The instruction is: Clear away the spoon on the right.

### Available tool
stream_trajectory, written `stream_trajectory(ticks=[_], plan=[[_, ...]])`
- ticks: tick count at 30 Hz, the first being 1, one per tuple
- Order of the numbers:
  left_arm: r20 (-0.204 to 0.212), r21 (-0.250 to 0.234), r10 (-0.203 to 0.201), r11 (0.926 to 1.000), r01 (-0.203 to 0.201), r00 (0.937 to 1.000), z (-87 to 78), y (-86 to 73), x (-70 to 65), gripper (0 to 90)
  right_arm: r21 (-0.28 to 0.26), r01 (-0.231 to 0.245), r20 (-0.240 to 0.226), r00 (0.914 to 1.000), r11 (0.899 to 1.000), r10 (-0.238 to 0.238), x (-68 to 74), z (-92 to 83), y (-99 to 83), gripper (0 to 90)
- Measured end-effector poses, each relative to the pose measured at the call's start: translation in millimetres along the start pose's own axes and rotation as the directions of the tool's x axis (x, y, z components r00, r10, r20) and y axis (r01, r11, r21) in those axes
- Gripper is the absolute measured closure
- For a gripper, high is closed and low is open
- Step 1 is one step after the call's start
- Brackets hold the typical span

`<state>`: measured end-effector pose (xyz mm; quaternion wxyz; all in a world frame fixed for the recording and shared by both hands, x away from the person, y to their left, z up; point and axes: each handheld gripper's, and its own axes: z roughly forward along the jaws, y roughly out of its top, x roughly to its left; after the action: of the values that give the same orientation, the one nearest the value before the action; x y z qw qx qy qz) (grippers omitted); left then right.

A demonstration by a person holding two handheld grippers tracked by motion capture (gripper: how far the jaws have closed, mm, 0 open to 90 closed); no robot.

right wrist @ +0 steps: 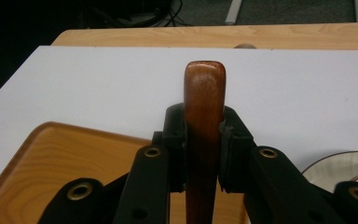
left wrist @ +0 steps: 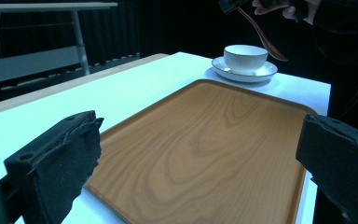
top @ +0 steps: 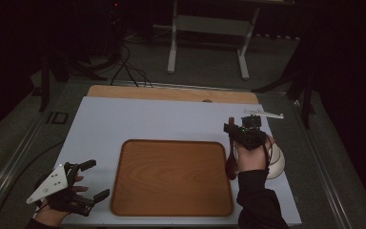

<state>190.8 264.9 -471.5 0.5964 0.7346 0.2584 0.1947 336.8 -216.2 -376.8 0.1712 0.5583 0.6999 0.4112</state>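
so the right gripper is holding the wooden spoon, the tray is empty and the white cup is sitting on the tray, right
Not quite. The white cup sits on its saucer on the table beyond the tray, not on the tray; the left gripper view shows this. The rest holds: the right gripper is shut on the wooden spoon, and the tray is empty.

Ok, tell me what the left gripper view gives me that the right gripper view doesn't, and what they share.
Left gripper view alone: the left gripper with its jaws wide apart and nothing between them, the white cup standing on its saucer, the spoon's dark bowl end hanging over the cup, and most of the tray's surface.

Right gripper view alone: a close look at the right gripper shut on the wooden spoon, the handle's rounded tip sticking out past the pads.

Both: the wooden tray, the white table top, a part of the saucer, and the spoon.
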Motion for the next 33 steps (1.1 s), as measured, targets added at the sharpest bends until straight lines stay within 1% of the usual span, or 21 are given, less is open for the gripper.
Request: stream_trajectory(ticks=[1,11,14,18,19,21,23,24,26,30,32,33], plan=[[0.001,0.0,-0.001,1.0,0.001,1.0,0.1,0.0,0.0,0.0,0.001,-0.005,-0.003,1.0,1.0,0.005,1.7,0.3,-1.8,76.2],[0.001,-0.001,0.0,1.0,0.0,1.0,0.6,0.1,-0.3,0.0,0.02,0.009,-0.03,0.9995,1.0,-0.008,22.1,5.6,-20.2,76.2],[0.002,0.0,0.002,1.0,-0.002,1.0,0.7,0.1,-0.7,0.0,0.022,-0.005,-0.039,0.9992,1.0,0.006,25.5,8.3,-25.1,76.2],[0.002,-0.001,0.002,1.0,-0.002,1.0,0.4,0.3,-0.5,0.0,0.027,-0.005,-0.035,0.9994,1.0,0.006,30.1,13.0,-32.9,76.2],[0.002,-0.001,0.002,1.0,-0.002,1.0,0.4,0.2,-0.5,0.0,0.028,-0.017,-0.033,0.9993,0.999,0.018,30.7,15.5,-37.9,76.2],[0.003,-0.001,0.003,1.0,-0.003,1.0,0.3,0.2,-0.5,0.0,0.037,-0.026,-0.038,0.9989,0.999,0.027,30.9,18.5,-42.7,76.1],[0.002,-0.001,0.002,1.0,-0.002,1.0,0.4,0.1,-0.5,0.0,0.037,-0.025,-0.035,0.999,0.999,0.027,31.5,19.3,-44.8,76.2],[0.003,0.0,0.002,1.0,-0.002,1.0,0.6,0.1,-0.4,0.0,0.041,-0.021,-0.02,0.9996,0.999,0.022,32.5,21.8,-49.9,76.2],[0.003,0.001,0.003,1.0,-0.003,1.0,0.9,0.1,-0.6,0.0,0.037,-0.025,-0.013,0.9996,0.999,0.025,32.9,23.7,-54.0,76.2],[0.005,0.003,0.004,1.0,-0.004,1.0,1.1,0.1,-0.9,0.0,0.04,-0.026,0.019,0.9995,0.999,0.025,33.5,31.2,-64.3,76.2],[0.005,0.001,0.004,1.0,-0.004,1.0,0.9,0.1,-0.7,0.0,0.04,-0.049,0.021,0.9986,0.998,0.048,31.5,35.8,-69.8,76.2],[0.005,0.001,0.004,1.0,-0.004,1.0,0.8,0.1,-0.6,0.0,0.04,-0.052,0.026,0.9984,0.998,0.051,31.1,37.1,-71.4,76.2]])
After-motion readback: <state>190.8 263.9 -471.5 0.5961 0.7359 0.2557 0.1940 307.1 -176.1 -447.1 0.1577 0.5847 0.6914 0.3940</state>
